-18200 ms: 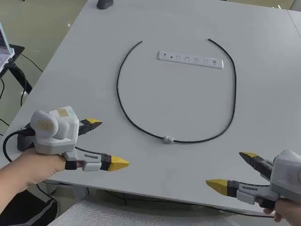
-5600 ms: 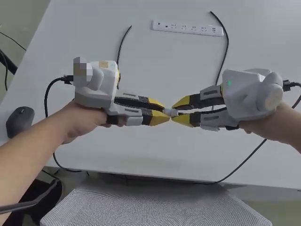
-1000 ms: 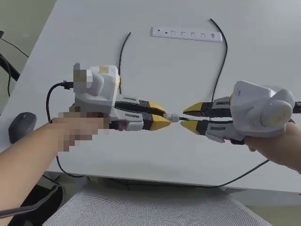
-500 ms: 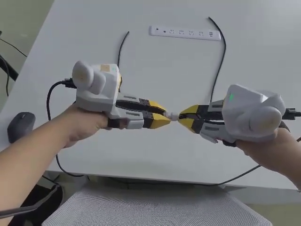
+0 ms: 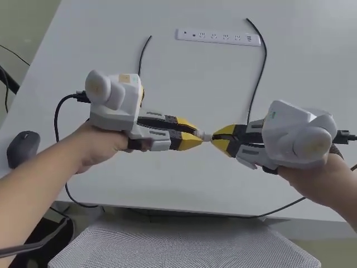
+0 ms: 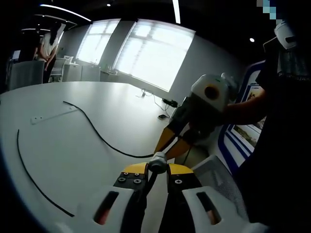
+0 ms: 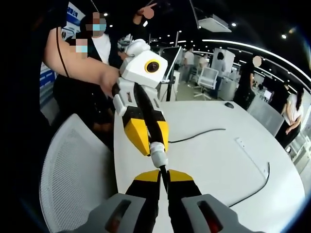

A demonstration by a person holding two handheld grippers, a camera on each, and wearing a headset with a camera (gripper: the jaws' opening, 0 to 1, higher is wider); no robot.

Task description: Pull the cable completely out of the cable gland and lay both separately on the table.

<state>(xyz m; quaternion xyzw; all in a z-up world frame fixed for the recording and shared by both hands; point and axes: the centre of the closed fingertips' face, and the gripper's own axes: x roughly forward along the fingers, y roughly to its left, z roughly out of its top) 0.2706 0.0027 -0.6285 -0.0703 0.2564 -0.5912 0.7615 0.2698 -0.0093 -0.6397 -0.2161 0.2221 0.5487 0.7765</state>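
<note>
Since a second ago the right gripper (image 5: pixel 217 141) has closed the gap it had opened. It now sits tip to tip with the left gripper (image 5: pixel 196 139), both held in the air above the near part of the white counter (image 5: pixel 184 95). Between them is the small white plastic cable gland (image 5: pixel 206 136). The left gripper's jaws are drawn in tight, pinching the gland. The right gripper's jaws are clamped on the thin black cable (image 5: pixel 257 78) right where it leaves the gland. From there the cable trails over the counter past the right end of the white power strip (image 5: pixel 218 37). Its other stretch runs from beside the strip's left end and passes behind the left gripper. A dark grey mouse (image 5: pixel 22 146) lies by the counter's near left corner.
</note>
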